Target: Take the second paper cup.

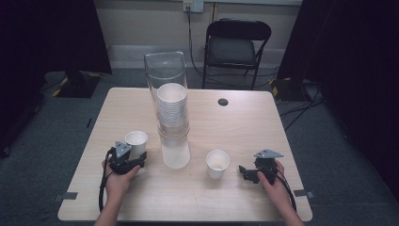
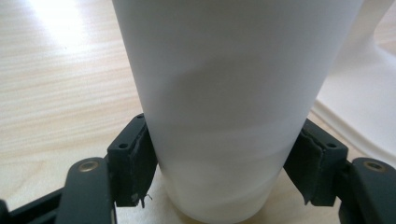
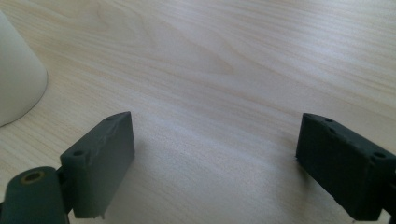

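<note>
Your left gripper (image 1: 136, 157) grasps a paper cup (image 1: 136, 142) near the table's (image 1: 244, 127) left edge; your right gripper (image 1: 245, 173) is released.

High view: a second cup (image 1: 217, 163) stands toward the near edge, just beside your right gripper; a clear dispenser (image 1: 171, 108) of stacked cups stands mid-table. Left gripper view: both pads (image 2: 135, 161) press the cup's (image 2: 224, 107) lower wall. Right gripper view: jaws spread wide over bare wood, the second cup (image 3: 16, 88) at the left.

We see a pale wood-grain worktop (image 1: 235, 122) with a smooth, faintly glossy finish, and a white matt paper cup (image 2: 233, 107) pressed between the left tool's (image 2: 224, 168) matt black plastic pads. The tall clear plastic dispenser tube (image 1: 165, 70) looks glossy, with frosted plastic at its base.
</note>
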Tool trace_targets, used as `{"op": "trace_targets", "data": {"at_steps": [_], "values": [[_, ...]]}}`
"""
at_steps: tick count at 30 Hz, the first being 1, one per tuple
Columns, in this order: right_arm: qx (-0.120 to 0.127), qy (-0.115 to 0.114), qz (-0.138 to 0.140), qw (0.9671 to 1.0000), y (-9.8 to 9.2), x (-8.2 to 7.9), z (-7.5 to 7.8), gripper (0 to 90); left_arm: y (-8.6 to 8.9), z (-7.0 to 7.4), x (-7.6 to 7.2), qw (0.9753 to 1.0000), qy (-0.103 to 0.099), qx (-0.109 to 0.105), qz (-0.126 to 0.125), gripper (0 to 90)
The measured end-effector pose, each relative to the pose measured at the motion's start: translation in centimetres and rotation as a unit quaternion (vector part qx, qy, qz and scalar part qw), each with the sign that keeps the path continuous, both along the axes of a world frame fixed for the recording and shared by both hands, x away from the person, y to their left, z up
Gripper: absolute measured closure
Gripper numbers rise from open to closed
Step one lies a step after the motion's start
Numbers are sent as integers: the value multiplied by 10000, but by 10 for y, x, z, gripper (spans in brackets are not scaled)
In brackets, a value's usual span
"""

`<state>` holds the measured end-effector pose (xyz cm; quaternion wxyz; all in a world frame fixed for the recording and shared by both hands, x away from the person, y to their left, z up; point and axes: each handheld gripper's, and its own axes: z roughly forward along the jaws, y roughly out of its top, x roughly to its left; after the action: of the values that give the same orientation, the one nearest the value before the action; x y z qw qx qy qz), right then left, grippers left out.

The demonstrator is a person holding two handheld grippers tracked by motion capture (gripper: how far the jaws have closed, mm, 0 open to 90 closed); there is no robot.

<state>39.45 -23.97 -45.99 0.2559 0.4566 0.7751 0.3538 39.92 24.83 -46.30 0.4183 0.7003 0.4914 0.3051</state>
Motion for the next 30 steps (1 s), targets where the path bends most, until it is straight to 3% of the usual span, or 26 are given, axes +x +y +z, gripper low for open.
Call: {"op": "trace_targets", "data": {"at_steps": [7,11,13,21,25,30], "values": [[1,1,-1,10000,0,0,0,110,5,-4,-1,9994,326,67,-20,302],[2,2,-2,10000,0,0,0,110,8,-5,-6,9983,534,195,-96,254],[1,1,-2,10000,0,0,0,110,11,-6,-10,9976,660,114,-150,201],[1,1,-1,10000,0,0,0,110,33,-10,-33,9955,678,295,-593,154],[-1,-8,-10,10000,0,0,0,111,43,-11,-40,9915,672,451,-1018,152],[6,-1,-13,10000,0,0,0,110,49,-12,-50,9884,668,477,-1278,147]]}}
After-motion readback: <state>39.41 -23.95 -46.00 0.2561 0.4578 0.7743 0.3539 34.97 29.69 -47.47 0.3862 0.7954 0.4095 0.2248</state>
